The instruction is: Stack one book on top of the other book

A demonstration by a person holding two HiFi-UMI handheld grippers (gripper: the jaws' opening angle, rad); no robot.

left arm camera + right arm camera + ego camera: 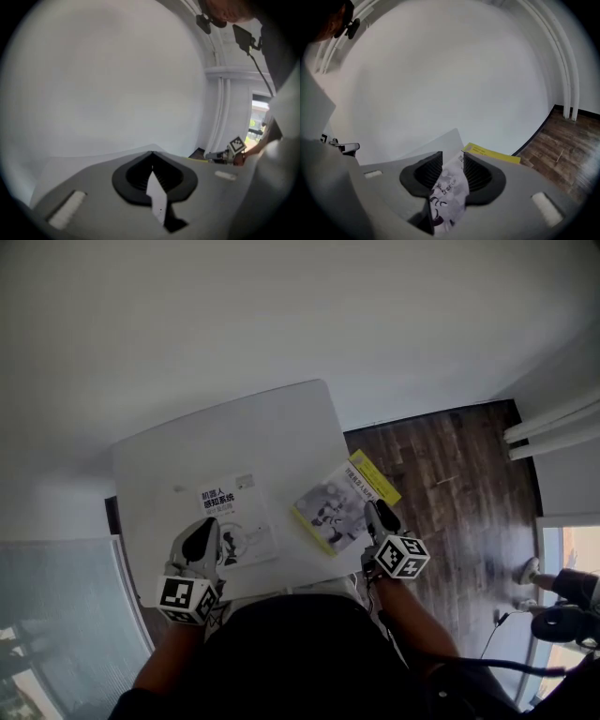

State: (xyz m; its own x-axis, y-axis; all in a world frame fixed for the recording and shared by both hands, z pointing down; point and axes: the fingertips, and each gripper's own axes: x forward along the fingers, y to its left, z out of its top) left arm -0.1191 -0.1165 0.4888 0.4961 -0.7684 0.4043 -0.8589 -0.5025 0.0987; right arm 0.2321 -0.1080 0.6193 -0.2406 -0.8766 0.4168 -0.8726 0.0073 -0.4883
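The yellow-edged book [339, 507] lies flat on the surface [187, 456], just right of the white book [234, 521]. The right tool [453, 165] is parted around its corner, not pressing. The left tool [152, 164] is clamped on the white book's edge. A deeper, square bite is advised before lifting.
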